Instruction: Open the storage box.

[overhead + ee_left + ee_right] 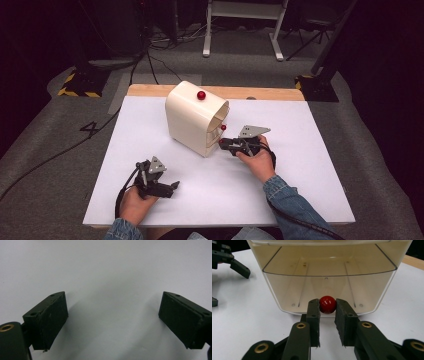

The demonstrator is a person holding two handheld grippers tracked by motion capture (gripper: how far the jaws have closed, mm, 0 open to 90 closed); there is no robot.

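Observation:
A cream plastic cabinet (192, 117) stands on the white table, its open front facing right. In the right gripper view, its clear drawer front (329, 270) carries a red ball knob (327, 304). My right gripper (327, 308) is shut on that knob, one jaw on each side. In the high view the right gripper (223, 144) meets the cabinet's lower front, with another red knob (223, 127) just above it. A third red ball (201, 95) sits on the cabinet's top. My left gripper (172, 187) rests near the front left, open over bare table (113, 315).
The white table top (300, 165) has free room to the right of and in front of the cabinet. A wooden strip (270, 93) runs along its far edge. Cables and stand bases lie on the grey floor (75, 130) beyond. The left gripper (237, 265) shows far off in the right gripper view.

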